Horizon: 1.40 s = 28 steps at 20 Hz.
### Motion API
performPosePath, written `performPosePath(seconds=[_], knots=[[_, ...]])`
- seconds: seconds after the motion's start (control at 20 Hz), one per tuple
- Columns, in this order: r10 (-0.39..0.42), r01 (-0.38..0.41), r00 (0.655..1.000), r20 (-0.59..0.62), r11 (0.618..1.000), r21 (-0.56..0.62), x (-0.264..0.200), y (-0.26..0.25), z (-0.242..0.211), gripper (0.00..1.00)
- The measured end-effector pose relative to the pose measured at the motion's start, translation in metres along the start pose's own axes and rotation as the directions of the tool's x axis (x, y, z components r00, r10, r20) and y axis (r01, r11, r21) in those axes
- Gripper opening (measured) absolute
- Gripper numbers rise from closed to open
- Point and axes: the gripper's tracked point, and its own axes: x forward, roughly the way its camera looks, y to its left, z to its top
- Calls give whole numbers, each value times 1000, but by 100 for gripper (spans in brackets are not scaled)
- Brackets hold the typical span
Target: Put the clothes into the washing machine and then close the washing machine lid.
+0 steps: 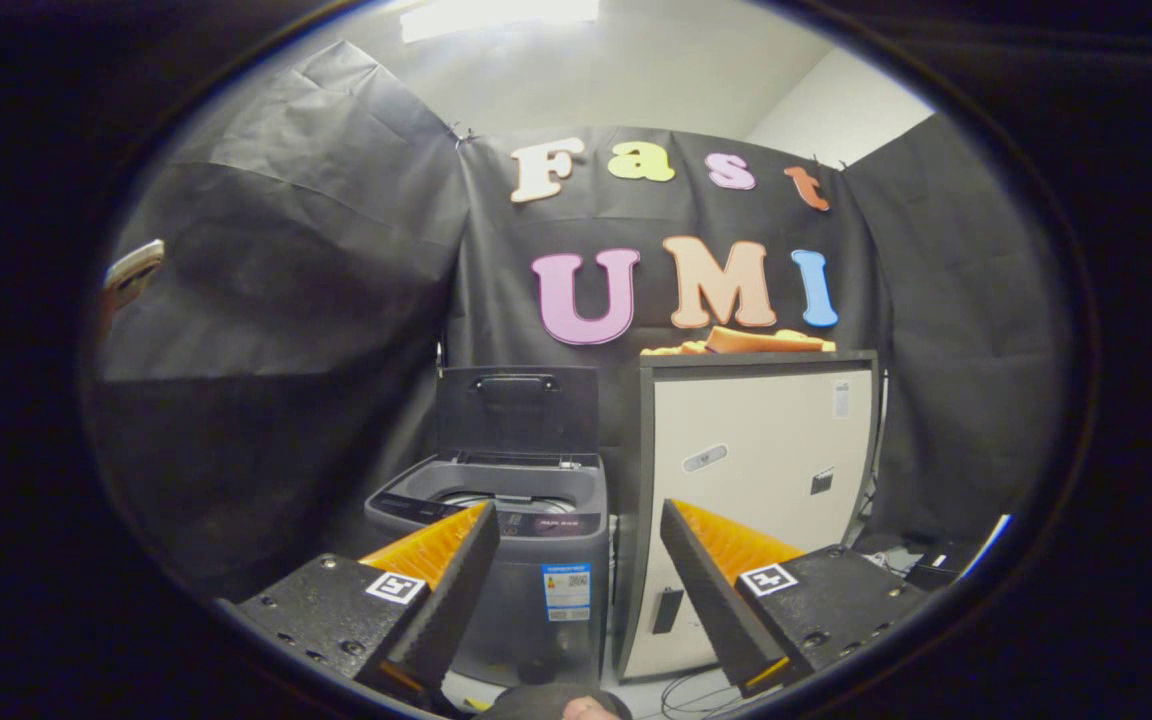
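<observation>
A: Biggest thing first: what's in front of us?

B: A pale cabinet (756, 470) stands well beyond the fingers, just to the right of the washing machine (521, 540). The two are side by side, close to touching, against the booth's back wall.

A: And the machine itself?

B: Its lid (518, 408) is swung up and stands upright at the back edge, so the drum opening is clear to receive a load.

A: Where are the clothes?

B: The orange clothes (741, 342) lie in a heap on the cabinet's top, near its back edge and toward the left half, high above the fingers and well apart from them.

A: The gripper?

B: The gripper (576, 560) has its jaws spread wide with nothing between them; the machine's front shows through the gap.

A: So which step is this?

B: The very start, I'd judge: the approach before any pick. The next move calls for lifting and advancing toward the cabinet's top, bringing the spread fingers around a fold of the cloth, then closing. Loading and shutting the lid are not yet done.
</observation>
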Motion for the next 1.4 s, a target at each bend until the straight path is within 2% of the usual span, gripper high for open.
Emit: performPosePath(seconds=[0.3,0.6,0.8,1.1,1.4], knots=[[7,-6,999,-35,1000,9,54,-26,0,99],[-29,29,1000,-1,1000,-5,96,-68,28,99],[-58,58,998,19,998,11,107,-87,52,99],[-70,72,996,49,996,-43,123,-97,91,99],[-127,126,992,28,992,7,154,-129,124,99]])
